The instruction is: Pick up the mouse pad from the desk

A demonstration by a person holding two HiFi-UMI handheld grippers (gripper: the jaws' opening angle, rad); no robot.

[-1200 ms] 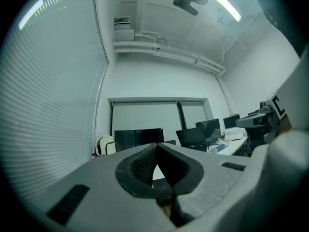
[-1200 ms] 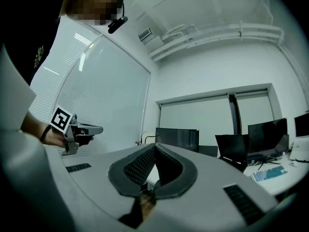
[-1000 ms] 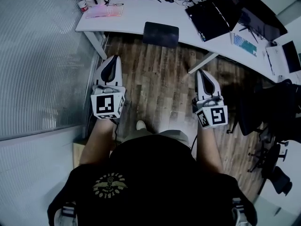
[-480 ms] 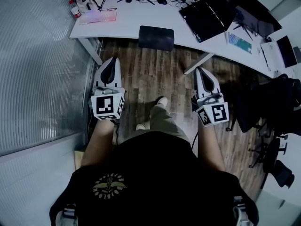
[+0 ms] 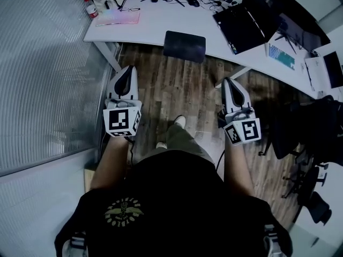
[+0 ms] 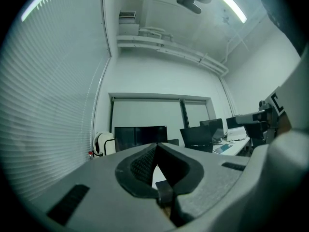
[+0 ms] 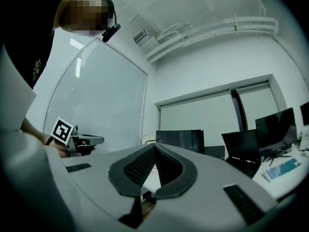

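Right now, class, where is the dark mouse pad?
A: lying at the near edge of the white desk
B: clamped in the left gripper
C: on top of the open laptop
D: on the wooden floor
A: the head view shows the mouse pad lying at the near edge of the desk.

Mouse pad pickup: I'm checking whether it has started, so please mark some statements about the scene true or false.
The mouse pad lies at the desk's near edge. True.
The left gripper holds the mouse pad. False: its jaws are together on nothing, short of the desk.
The right gripper is open. False: its jaws are together.
An open laptop sits on the desk, right of the mouse pad. True.
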